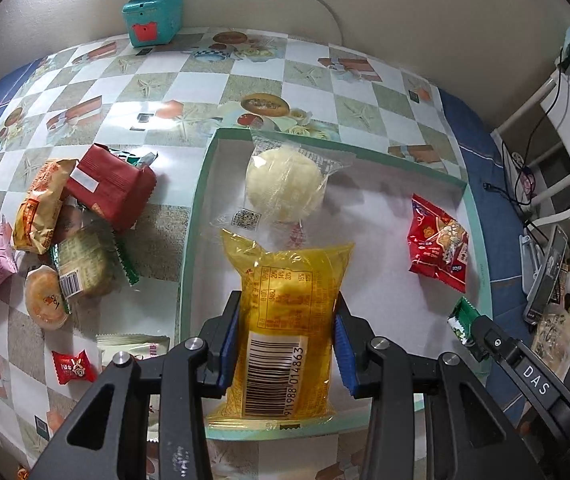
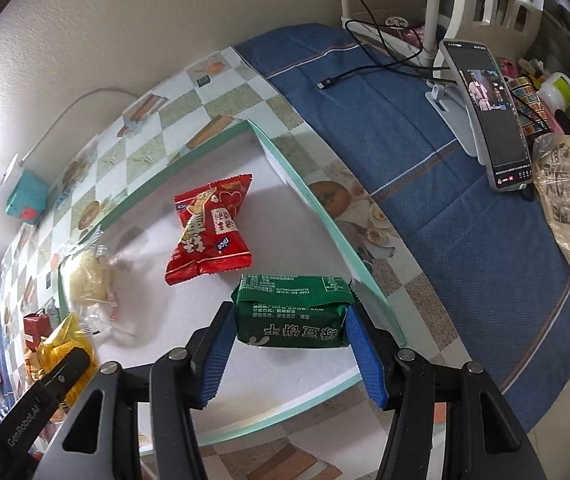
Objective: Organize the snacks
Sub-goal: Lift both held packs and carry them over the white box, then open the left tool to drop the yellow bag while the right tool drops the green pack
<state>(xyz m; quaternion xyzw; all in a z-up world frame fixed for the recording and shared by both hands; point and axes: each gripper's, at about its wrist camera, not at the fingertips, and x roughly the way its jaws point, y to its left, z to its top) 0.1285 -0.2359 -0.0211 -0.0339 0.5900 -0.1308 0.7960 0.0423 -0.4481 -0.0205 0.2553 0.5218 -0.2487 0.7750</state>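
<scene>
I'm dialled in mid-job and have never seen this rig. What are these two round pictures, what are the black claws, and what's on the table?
No robot arm here: a person carries a two-finger gripper in each hand, each with a fisheye camera looking along its fingers, hence the round, bent pictures.

The left-wrist view shows the left gripper, its blue pads pressed on a yellow snack packet over the shallow box. The right-wrist view shows the right gripper clamped on a green biscuit packet, also over the box.

Already in the box lie a pale round cake in clear wrap and a red snack packet.

Left of the box, on the checked tablecloth, a pile of unsorted snacks waits. At the right, a phone on a stand.
</scene>
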